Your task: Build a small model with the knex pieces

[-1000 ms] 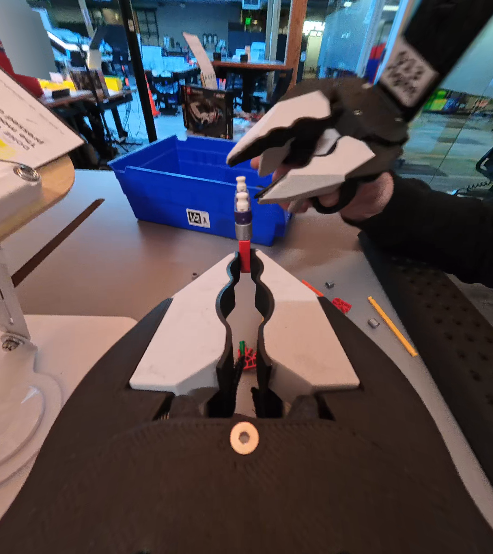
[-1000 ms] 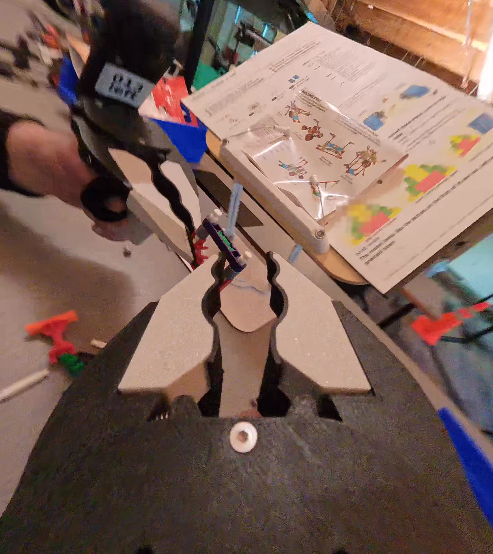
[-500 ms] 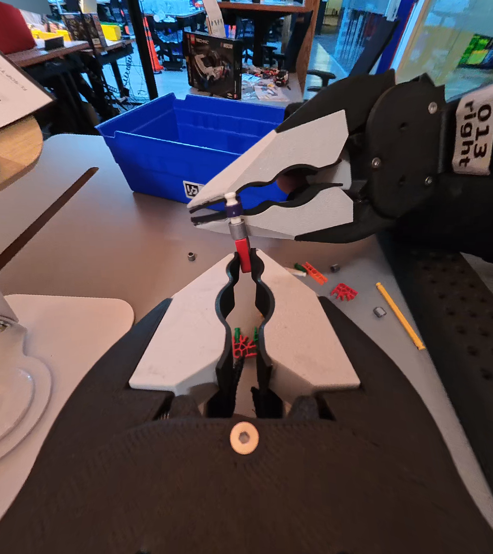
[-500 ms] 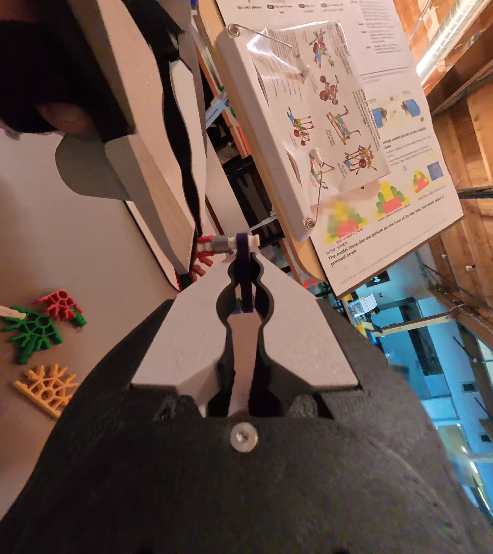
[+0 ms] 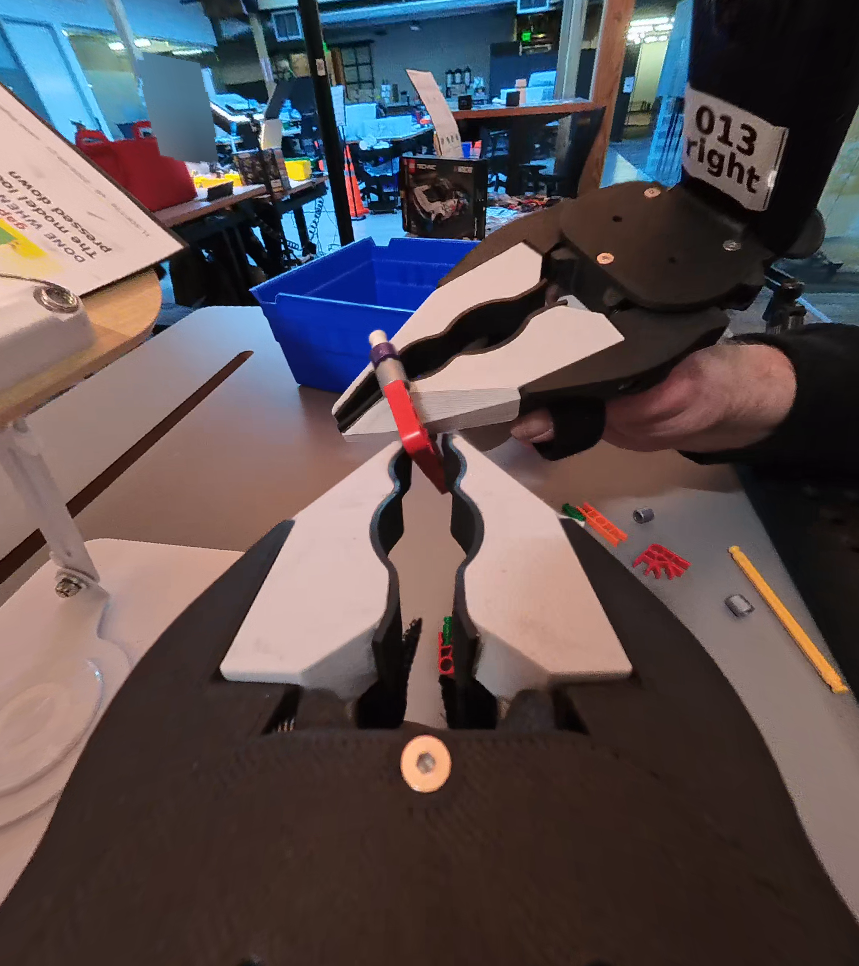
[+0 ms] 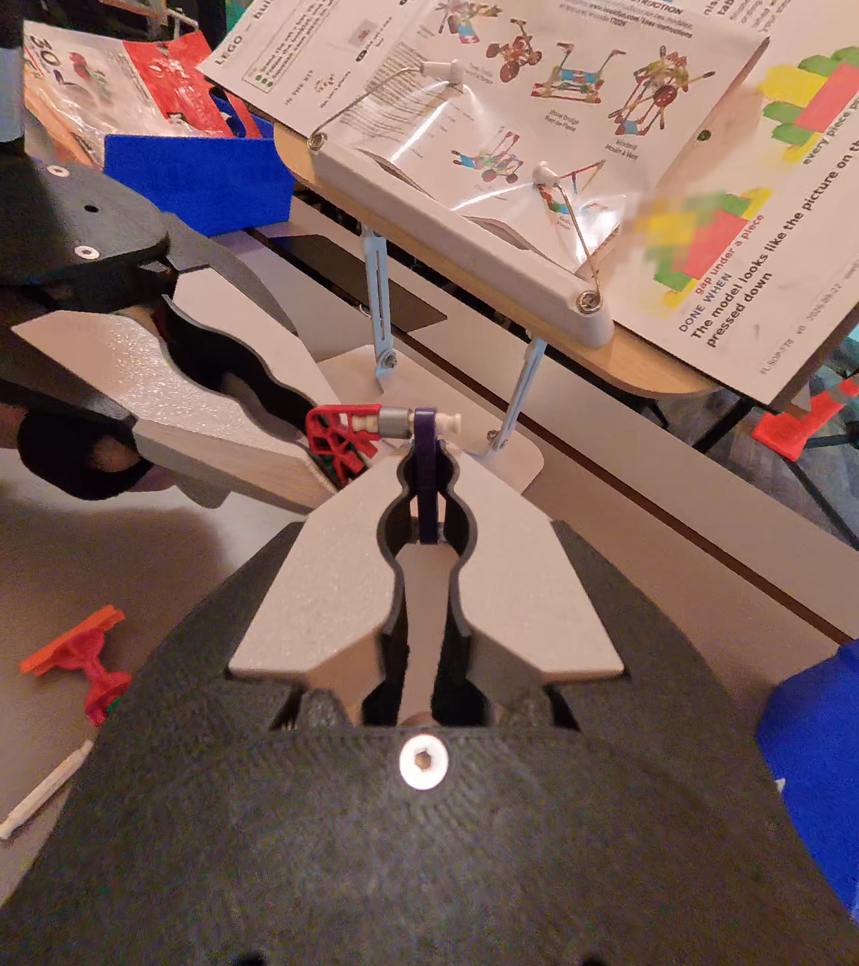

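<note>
While the right tool (image 6: 427, 460) is pinching the purple piece (image 6: 425, 470), the left tool (image 5: 425, 460) is gripping the red piece (image 5: 414, 434). Orange parts (image 6: 80, 658) are lying on the surface (image 6: 9, 575) at eight o'clock.

A grey table (image 5: 218, 470) fills the middle of the left wrist view, with a blue bin (image 5: 344, 308) at upper centre and a white stand base (image 5: 51, 679) at lower left. At right lie a yellow rod (image 5: 782, 617), a red connector (image 5: 660, 562) and two small grey spacers (image 5: 738, 605). In the right wrist view's lower left lie a white rod (image 6: 41, 792) and a red-orange piece (image 6: 80, 656).

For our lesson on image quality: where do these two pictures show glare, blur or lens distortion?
Right wrist view: glare on the clear page cover, blurred blue bin at the edge. Left wrist view: sharp centre, wide-angle bending of the table.
</note>
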A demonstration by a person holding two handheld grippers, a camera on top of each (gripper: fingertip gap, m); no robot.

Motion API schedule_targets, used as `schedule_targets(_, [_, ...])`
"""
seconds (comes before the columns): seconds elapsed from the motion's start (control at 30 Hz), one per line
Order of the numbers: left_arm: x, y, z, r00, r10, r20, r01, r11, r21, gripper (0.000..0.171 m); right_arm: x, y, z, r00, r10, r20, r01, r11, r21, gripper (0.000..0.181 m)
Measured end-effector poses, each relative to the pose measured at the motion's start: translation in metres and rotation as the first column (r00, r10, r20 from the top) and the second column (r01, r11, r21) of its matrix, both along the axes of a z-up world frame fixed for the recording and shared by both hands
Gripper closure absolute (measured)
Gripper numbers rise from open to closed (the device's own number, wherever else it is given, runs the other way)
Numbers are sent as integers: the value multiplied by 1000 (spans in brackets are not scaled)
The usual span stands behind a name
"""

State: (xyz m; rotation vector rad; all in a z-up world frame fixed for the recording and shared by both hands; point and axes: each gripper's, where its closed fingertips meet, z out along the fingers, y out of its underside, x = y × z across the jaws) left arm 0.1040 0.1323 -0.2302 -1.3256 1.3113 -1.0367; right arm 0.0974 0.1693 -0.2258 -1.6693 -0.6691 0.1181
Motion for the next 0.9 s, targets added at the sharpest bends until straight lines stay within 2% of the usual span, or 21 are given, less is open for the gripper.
schedule_targets(0.2, [-1, 6, -7, 999, 24, -38, -24, 1000, -10, 167, 11, 6, 0, 982, -56, 183, 43, 997, 71, 179])
schedule_targets(0.5, [-4, 6, -5, 999, -3, -51, 1, 998, -55, 168, 8, 6, -3, 1000, 13, 24, -12, 999, -35, 179])
schedule_targets(0.63, [-6, 4, -5, 998, -28, -55, 24, 997, -71, 168, 6, 4, 2, 993, 37, 110, -42, 998, 45, 179])
schedule_targets(0.7, [-5, 5, -1, 1000, -18, -25, 16, 997, -74, 168, 5, 4, 5, 999, 28, 31, -29, 999, 21, 179])
schedule_targets(0.73, [-5, 5, 1, 1000, -16, -9, 16, 997, -82, 167, 4, 4, 6, 998, 40, -57, -41, 999, -21, 179])
schedule_targets(0.8, [-5, 4, 8, 999, -14, 44, 17, 996, -86, 167, 2, 3, 5, 973, 49, -228, -73, 992, -101, 179])
schedule_targets(0.9, [-2, 4, 10, 997, 27, 72, -23, 998, -51, 167, 1, 5, 3, 923, 43, -383, -110, 982, -155, 178])
